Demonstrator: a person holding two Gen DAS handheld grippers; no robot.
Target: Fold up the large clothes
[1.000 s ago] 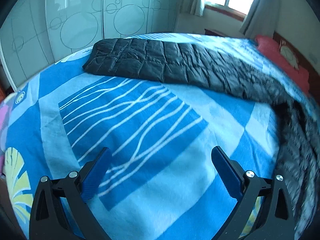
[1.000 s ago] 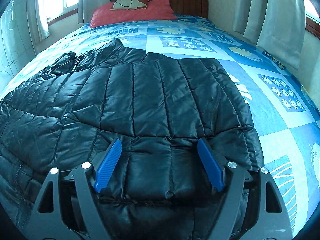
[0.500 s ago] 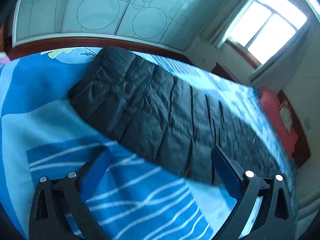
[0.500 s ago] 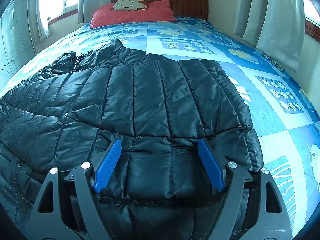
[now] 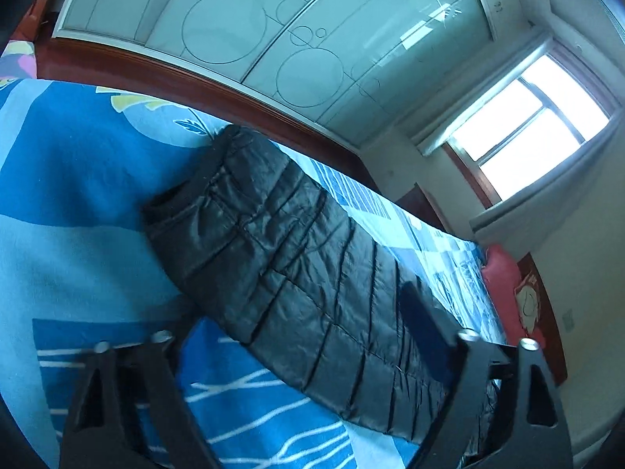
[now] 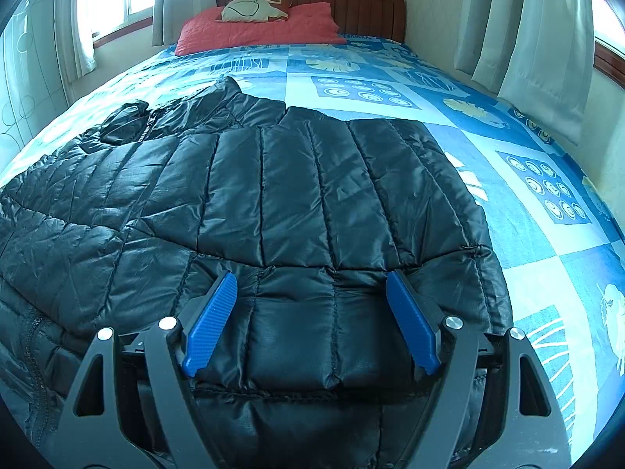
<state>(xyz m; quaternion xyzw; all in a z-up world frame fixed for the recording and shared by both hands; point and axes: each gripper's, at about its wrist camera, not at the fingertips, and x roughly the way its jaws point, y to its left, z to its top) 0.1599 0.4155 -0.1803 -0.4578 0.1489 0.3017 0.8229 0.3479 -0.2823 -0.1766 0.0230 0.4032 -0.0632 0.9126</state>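
**Ana:** Between the right gripper's (image 6: 310, 316) blue pads (image 6: 211, 320), what did you see?

**Ben:** The jacket (image 6: 293, 195). The jaws stood wide apart, tips down on its near hem, and the black quilting bulged up to fill the gap. It met both pads, but nothing looked pinched.

**Ana:** And the left gripper (image 5: 297, 312)?

**Ben:** Its jaws had just been closing, yet they were still apart. The view was rolled and a little blurred. The sleeve (image 5: 273, 242) ran slantwise through the gap, the right finger (image 5: 422, 324) over it and the left finger too dark to make out. I saw no pad pressing on the fabric.

**Ana:** Where did the jacket lie?

**Ben:** Flat on the bed's blue patterned cover (image 6: 527, 242), toward the foot end and the window side. The collar pointed to the head of the bed, the zip edge off to the left. In the left view the sleeve stretched out along the cover, its cuff (image 5: 175, 203) at the far end, near the bed's wooden edge.

**Ana:** Farther out?

**Ben:** A red pillow (image 6: 258, 27) with a pale cushion (image 6: 254, 8) on it lay against the wooden headboard (image 6: 371, 11). A curtain (image 6: 547, 31) hung on the right. Beyond the sleeve stood a wardrobe (image 5: 273, 31) with circles drawn on its glossy doors, and a bright window (image 5: 527, 129) beside it.
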